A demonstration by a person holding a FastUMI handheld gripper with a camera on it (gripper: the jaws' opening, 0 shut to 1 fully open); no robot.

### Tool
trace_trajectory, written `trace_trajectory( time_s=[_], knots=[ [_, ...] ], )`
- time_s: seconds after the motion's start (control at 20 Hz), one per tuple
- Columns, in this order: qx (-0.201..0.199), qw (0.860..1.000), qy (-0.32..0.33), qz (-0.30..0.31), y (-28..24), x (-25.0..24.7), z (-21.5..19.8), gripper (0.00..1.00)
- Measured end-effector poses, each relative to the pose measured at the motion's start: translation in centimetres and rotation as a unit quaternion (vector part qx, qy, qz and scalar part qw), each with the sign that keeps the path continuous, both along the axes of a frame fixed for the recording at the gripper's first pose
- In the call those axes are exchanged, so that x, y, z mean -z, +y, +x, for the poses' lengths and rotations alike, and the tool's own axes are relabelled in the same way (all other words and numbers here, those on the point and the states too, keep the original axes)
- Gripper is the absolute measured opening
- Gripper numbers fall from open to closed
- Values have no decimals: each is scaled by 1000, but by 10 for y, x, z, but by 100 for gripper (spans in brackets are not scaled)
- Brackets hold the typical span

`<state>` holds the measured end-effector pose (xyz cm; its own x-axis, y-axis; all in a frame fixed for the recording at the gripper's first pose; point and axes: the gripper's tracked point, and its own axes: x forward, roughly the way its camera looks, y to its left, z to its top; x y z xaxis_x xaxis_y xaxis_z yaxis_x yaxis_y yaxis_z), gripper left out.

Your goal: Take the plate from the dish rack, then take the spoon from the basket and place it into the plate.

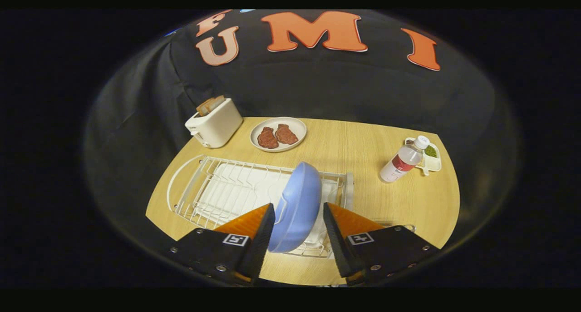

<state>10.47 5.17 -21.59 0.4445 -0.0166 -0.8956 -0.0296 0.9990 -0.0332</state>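
Blue plate (297, 203), one, upright in wire dish rack (199, 189); fingers (299, 232) spread apart around it, not gripping.

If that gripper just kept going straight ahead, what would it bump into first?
Most likely the blue plate standing on edge in the dish rack. The gripper has its jaws open on either side of the plate's rim, though exact depth is unclear.

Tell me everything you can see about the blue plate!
The blue plate is smooth, rounded and plain, probably plastic. It stands on edge, tilted, in the white wire dish rack on the wooden table. It sits between the open gripper fingers; whether they touch it is unclear.
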Motion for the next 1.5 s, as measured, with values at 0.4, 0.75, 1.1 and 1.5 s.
trace_trajectory(
  time_s=[0.4,0.75,1.1,1.5],
  knots=[
    [-10,991,40,-128,-19,26,14,39],
    [28,986,27,-162,-31,21,20,21],
    [27,972,-11,-232,-29,-9,33,17],
    [28,981,-57,-185,-9,-53,23,16]
  ],
)
